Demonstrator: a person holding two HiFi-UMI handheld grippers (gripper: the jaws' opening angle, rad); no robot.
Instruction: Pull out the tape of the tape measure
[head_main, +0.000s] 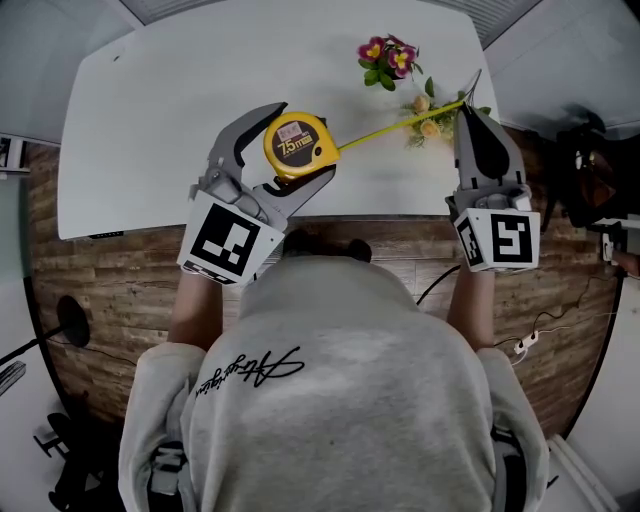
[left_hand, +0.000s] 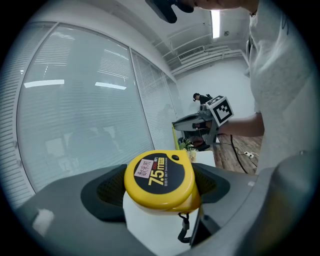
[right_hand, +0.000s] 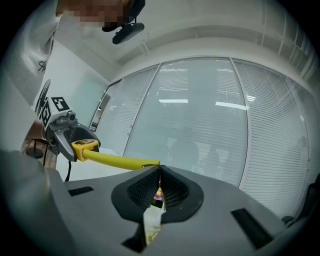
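Note:
A yellow tape measure (head_main: 295, 145) marked 7.5 m is clamped between the jaws of my left gripper (head_main: 300, 143), above the white table (head_main: 180, 90). It fills the space between the pads in the left gripper view (left_hand: 160, 179). Its yellow tape (head_main: 400, 124) runs out to the right, to my right gripper (head_main: 469, 98), which is shut on the tape's end. In the right gripper view the tape (right_hand: 117, 161) leads from the closed jaws (right_hand: 159, 172) back to the case (right_hand: 85, 145) in the left gripper (right_hand: 60, 131). Both grippers are held up off the table.
Pink artificial flowers (head_main: 388, 58) and yellow ones (head_main: 430, 118) lie on the table's far right, under the stretched tape. The table's front edge is just beyond the person's body. On the wooden floor to the right lie a power strip (head_main: 525, 343) and cables.

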